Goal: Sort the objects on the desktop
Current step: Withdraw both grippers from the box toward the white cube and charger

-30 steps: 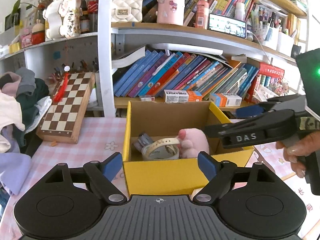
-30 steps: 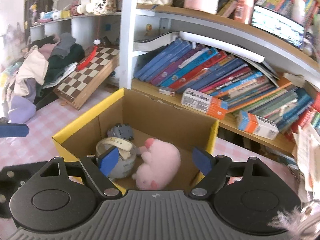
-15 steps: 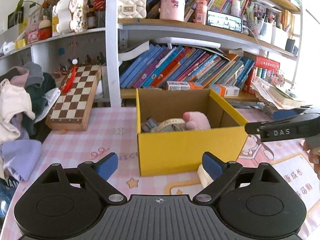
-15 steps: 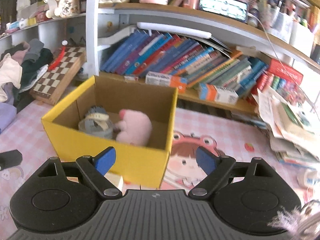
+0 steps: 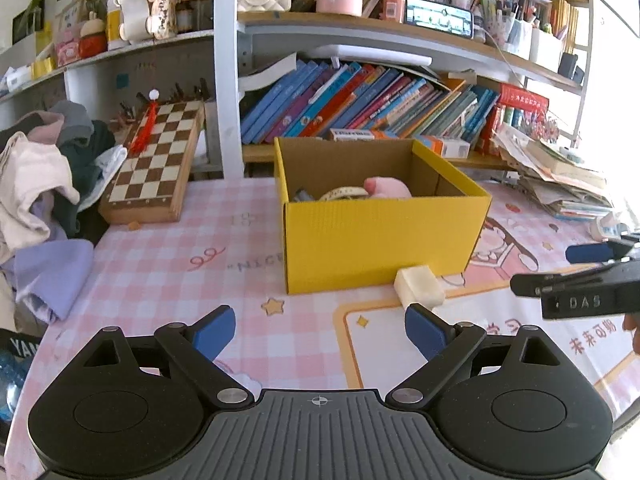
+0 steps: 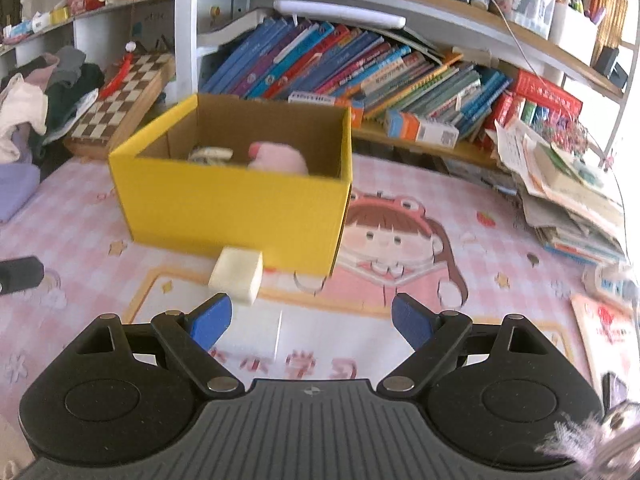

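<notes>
Yellow cardboard box (image 5: 380,236) stands on the pink checked table mat (image 5: 168,264), in front of the lower bookshelf (image 5: 360,108). It holds a pink plush toy (image 5: 388,188), a roll of tape (image 5: 344,193) and a dark grey item at the left inner wall that is too hidden to identify.

White block (image 5: 418,286) lies on the mat, just beside the box's front wall near its right corner. In the right wrist view the same block (image 6: 237,274) sits just ahead of the left blue fingertip.

Left gripper (image 5: 320,330): jaws released, spread wide, nothing between the pads. Compared with one second earlier, it has pulled back from the box; the box then filled the space directly ahead of the fingertips and hid the white block, whereas bare mat now separates fingertips and box.

Right gripper (image 6: 312,318): jaws released, spread wide, nothing gripped. One second earlier it looked straight down into the box, over the plush toy and tape; it now sits back and lower, facing the box's outer front wall. In the left wrist view it has withdrawn from above the box to the right edge (image 5: 580,280).

Chessboard (image 5: 156,168) leans unchanged at the left, beside a pile of clothes (image 5: 40,184).
</notes>
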Demonstrator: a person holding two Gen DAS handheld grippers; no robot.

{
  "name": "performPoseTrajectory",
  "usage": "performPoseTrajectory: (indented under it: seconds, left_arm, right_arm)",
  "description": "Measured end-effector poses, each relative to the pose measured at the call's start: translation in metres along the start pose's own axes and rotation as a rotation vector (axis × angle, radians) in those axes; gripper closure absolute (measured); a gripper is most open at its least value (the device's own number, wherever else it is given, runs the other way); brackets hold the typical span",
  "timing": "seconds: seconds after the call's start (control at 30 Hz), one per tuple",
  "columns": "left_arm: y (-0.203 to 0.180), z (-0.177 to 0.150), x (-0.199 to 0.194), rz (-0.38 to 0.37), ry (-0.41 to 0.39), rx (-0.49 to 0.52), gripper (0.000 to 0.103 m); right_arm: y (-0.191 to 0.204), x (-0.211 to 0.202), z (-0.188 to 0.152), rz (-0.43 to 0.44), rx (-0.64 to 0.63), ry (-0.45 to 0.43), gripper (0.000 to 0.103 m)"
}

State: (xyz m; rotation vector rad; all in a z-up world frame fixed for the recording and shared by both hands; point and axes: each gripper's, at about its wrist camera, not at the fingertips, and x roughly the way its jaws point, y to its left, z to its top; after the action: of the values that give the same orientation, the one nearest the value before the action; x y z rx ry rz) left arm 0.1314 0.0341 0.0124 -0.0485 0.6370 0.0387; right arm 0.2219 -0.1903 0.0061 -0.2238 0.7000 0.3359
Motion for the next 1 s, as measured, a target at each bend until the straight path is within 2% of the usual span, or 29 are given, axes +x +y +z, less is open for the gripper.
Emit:
performPoseTrajectory:
  seconds: [0.37, 0.6, 0.93, 1.0]
  left_arm:
    - [-0.009, -0.023, -0.006, -0.002, 0.04, 0.083, 0.007]
    - [-0.018, -0.035, -0.004, -0.002, 0.078, 0.141, 0.004]
    - [-0.027, -0.041, 0.005, -0.036, 0.136, 0.153, 0.001]
    - [-0.029, -0.04, 0.008, -0.039, 0.144, 0.156, 0.0]
  right_arm:
    - [0.018, -0.004, -0.037, -0.006, 0.012, 0.068, 0.016]
    - [0.03, -0.005, -0.056, 0.019, 0.019, 0.117, 0.016]
    - [0.031, -0.003, -0.059, 0.021, 0.017, 0.15, 0.016]
    - [0.03, 0.0, -0.057, 0.023, 0.01, 0.153, 0.012]
